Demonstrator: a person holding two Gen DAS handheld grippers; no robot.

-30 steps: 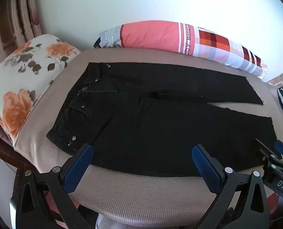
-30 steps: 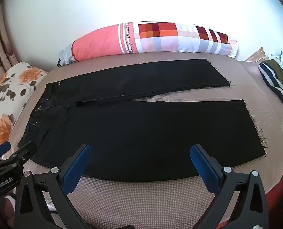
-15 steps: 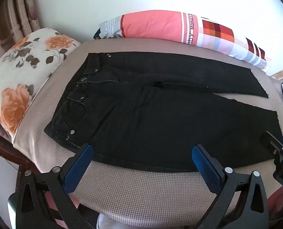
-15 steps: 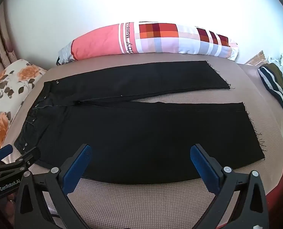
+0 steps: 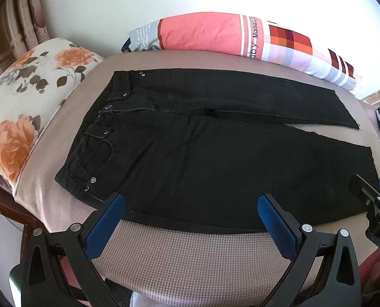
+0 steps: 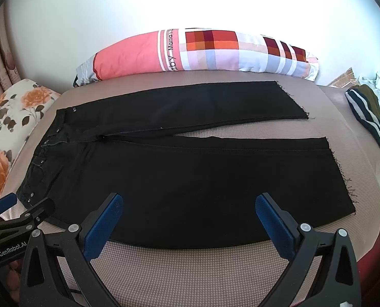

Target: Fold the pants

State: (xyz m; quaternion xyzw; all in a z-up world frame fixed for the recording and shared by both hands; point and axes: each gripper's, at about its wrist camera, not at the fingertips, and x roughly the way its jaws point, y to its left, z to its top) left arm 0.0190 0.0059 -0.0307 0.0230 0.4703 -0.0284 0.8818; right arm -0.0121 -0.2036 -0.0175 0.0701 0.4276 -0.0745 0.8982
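Black pants (image 5: pixel 215 153) lie flat and unfolded on a tan bed (image 5: pixel 190 255), waist toward 9 o'clock and both legs running toward 3 o'clock. The legs part in a narrow V, with frayed hems at the far ends.

The left gripper (image 5: pixel 190 202) hovers just above the near edge of the pants, its blue-padded fingers (image 5: pixel 108 222) spread wide and holding nothing. The left finger sits close to the waist corner with its rivets, at about 7 o'clock in the left wrist view. The right gripper (image 6: pixel 187 204) is likewise wide open and empty, over the near edge of the nearer leg; its fingers (image 6: pixel 274 227) overlap the dark cloth in the right wrist view, though contact cannot be told.

Each gripper shows in the other's view: the right at 4 o'clock, the left at 8 o'clock.

A pink checked bolster (image 6: pixel 202 51) lies along the far edge of the bed at 12 o'clock. A floral pillow (image 5: pixel 23 102) is at 9 o'clock beside the waist. A striped garment (image 6: pixel 369 117) rests at 3 o'clock, apart from the hems.
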